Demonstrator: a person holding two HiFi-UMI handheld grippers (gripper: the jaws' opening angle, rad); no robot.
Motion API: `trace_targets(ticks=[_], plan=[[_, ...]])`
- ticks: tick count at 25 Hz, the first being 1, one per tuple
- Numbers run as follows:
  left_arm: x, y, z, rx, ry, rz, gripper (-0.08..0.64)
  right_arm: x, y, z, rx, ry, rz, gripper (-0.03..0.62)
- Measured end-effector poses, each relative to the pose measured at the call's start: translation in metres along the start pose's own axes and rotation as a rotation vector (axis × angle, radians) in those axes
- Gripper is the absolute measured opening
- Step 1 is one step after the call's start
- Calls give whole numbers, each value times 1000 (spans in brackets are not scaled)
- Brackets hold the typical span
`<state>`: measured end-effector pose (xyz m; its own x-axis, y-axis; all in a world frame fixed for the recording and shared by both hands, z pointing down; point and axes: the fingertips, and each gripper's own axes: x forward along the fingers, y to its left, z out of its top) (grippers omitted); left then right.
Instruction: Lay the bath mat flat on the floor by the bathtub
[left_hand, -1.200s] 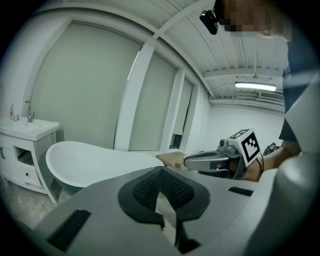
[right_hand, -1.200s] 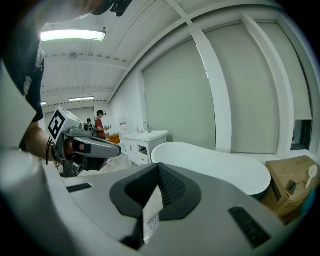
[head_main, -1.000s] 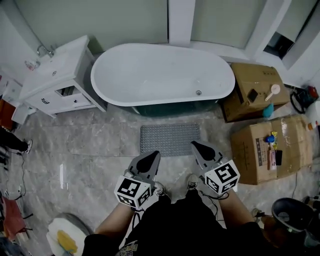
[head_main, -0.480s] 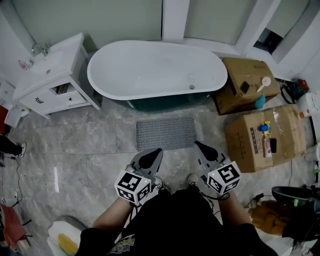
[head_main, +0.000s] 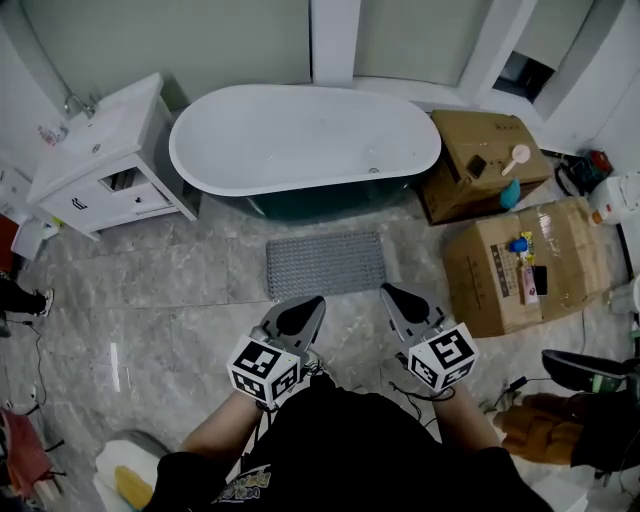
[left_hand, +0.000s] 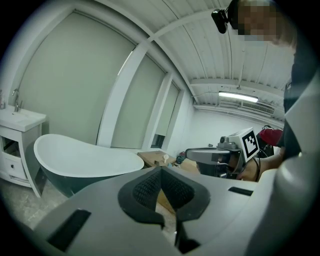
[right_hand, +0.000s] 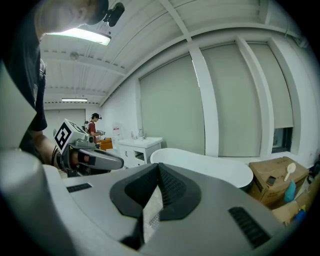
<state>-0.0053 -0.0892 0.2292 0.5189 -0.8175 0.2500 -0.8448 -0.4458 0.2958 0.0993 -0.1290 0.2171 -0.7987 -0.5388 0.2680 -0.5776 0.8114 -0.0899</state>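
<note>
The grey bath mat (head_main: 326, 264) lies flat on the marble floor right in front of the white bathtub (head_main: 300, 140), long side along the tub. Both grippers hover near the person's waist, short of the mat's near edge and apart from it. My left gripper (head_main: 312, 302) is shut with nothing in it; the left gripper view shows its tips (left_hand: 161, 170) meeting, the bathtub (left_hand: 85, 160) beyond. My right gripper (head_main: 388, 290) is also shut and empty, its tips (right_hand: 159, 166) pointing towards the bathtub (right_hand: 205, 165).
A white vanity with a sink (head_main: 100, 150) stands left of the tub. Two cardboard boxes (head_main: 480, 160) (head_main: 520, 265) with small bottles on top fill the right side. A dark bin (head_main: 580, 370) sits at the far right. Another person (right_hand: 93, 127) stands far off.
Both grippers have drawn back a little from the mat together, staying shut. The head view has shifted, so tub and mat sit slightly further left and up.
</note>
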Motion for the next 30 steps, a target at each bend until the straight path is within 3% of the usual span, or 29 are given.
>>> trace_targets(ticks=[8, 16, 22, 30], plan=[[-9, -104, -33, 33, 24, 20, 15, -89, 5, -28, 26, -22, 42, 17], [-39, -166, -79, 11, 67, 84, 15, -145, 26, -57, 59, -25, 101, 17], [-72, -179, -93, 6, 61, 148, 15, -159, 55, -76, 76, -12, 153, 17], [-132, -160, -95, 10, 17, 206, 15, -142, 114, -74, 60, -12, 205, 17]])
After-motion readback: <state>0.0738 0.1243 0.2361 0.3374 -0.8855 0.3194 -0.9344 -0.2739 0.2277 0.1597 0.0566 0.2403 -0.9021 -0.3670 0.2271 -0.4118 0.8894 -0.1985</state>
